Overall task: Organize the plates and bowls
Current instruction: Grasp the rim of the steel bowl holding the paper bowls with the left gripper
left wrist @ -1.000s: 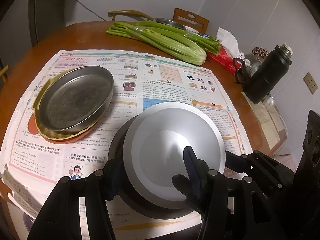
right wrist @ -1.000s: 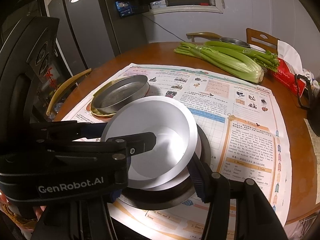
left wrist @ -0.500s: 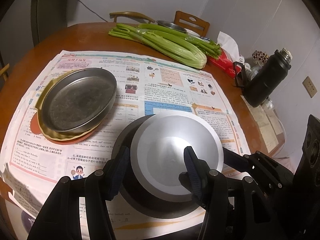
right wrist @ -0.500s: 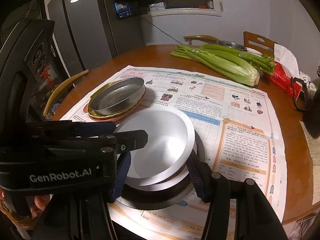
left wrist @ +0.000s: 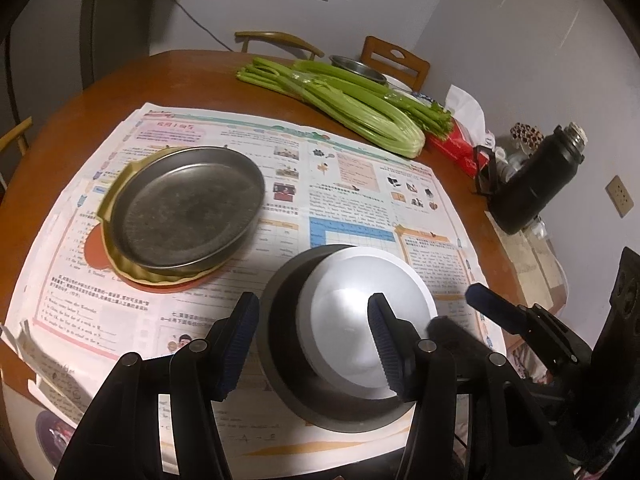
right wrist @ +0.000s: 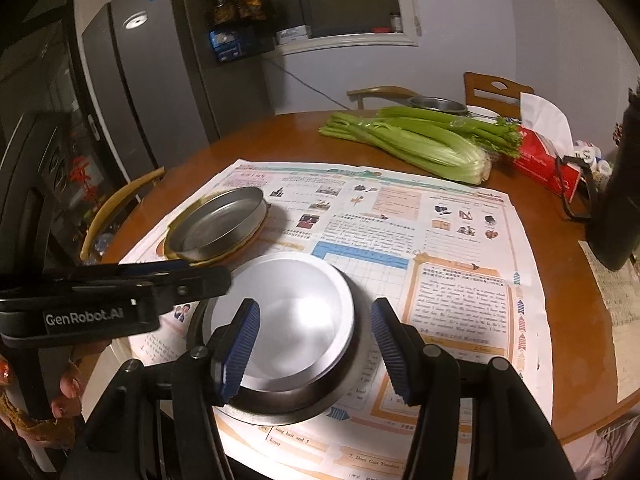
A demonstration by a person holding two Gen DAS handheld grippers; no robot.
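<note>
A shiny silver bowl [left wrist: 352, 312] sits nested in a dark bowl [left wrist: 280, 344] on the newspaper; both show in the right wrist view, the silver bowl [right wrist: 288, 312] in the dark bowl [right wrist: 280, 400]. A steel plate [left wrist: 184, 212] lies on a yellow dish [left wrist: 120, 264] and an orange plate [left wrist: 96, 248] to the left, and the plate stack also shows in the right wrist view [right wrist: 216, 228]. My left gripper [left wrist: 314, 346] is open and empty just above the near side of the bowls. My right gripper [right wrist: 314, 350] is open and empty over them too.
Celery [left wrist: 352, 108] lies at the back of the round wooden table [left wrist: 80, 120]. A black flask [left wrist: 536, 184], a red tissue box [left wrist: 452, 144] and a small steel bowl [left wrist: 358, 68] stand at the right and back. A fridge [right wrist: 132, 92] stands left of the table.
Both grippers have let go of the silver bowl and drawn back toward me. The silver bowl now rests in the dark bowl. The right gripper's jaws have opened.
</note>
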